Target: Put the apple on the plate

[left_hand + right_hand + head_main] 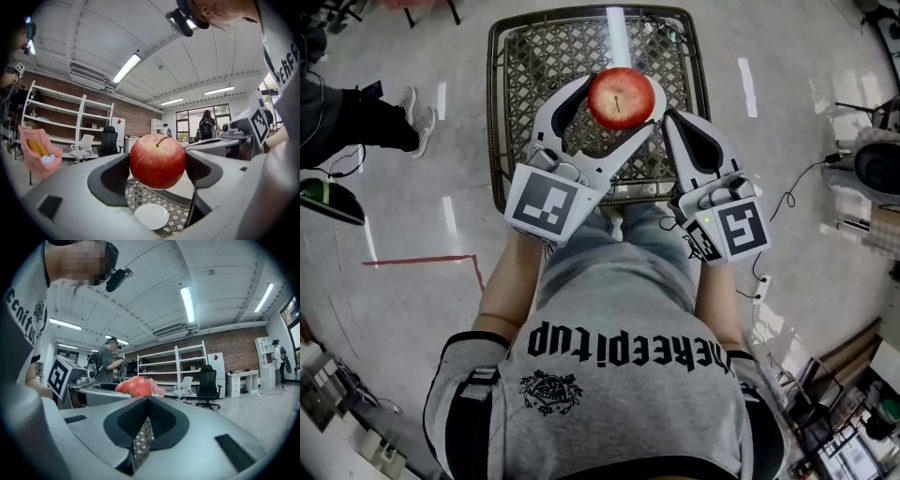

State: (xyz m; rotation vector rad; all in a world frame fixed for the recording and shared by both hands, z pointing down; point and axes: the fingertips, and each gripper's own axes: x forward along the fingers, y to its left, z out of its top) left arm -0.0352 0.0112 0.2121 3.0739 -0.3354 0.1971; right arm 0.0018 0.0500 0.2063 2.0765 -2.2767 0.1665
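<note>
A red apple (621, 97) with its stem up is held between the jaws of my left gripper (614, 101), high above a dark wicker table (520, 75). In the left gripper view the apple (157, 161) fills the gap between both pads, and a small white plate (151, 216) lies on the table below it. In the head view the apple hides the plate. My right gripper (680, 131) hovers just right of the apple, jaws closed together with nothing held. The apple (133, 386) peeks over the right gripper's jaws (144, 420).
The wicker table has a raised dark rim (493, 112) and stands on a grey floor. Red tape (422, 261) marks the floor at left. A seated person's legs (356, 122) are at far left. Cables and equipment (872, 159) lie at right.
</note>
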